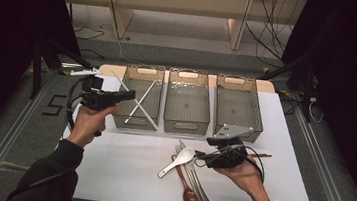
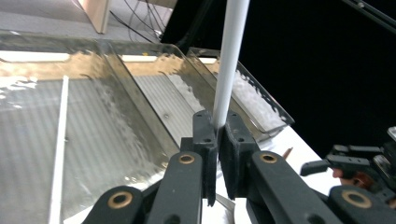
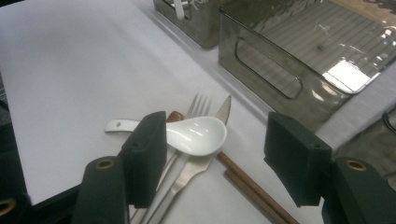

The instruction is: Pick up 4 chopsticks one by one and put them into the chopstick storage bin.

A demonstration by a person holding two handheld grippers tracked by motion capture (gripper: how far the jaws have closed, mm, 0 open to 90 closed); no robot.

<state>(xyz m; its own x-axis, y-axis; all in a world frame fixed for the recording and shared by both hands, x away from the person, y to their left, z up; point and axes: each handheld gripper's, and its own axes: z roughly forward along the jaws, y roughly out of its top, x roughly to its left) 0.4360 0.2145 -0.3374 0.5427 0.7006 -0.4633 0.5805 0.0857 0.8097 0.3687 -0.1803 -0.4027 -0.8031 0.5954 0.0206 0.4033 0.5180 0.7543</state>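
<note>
White chopstick stands upright in left claw

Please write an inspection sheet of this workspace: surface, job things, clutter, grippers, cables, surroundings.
Surface: white table top.
Job's things: three clear bins; white chopsticks in the left bin; white spoon, fork, knife, brown spoon and brown chopsticks in a pile.
Clutter: nothing seen.
Grippers: left gripper shut on a white chopstick; right gripper open over the pile.
Cables: gripper cable; floor cables.
Surroundings: wooden frame, dark sides.
</note>
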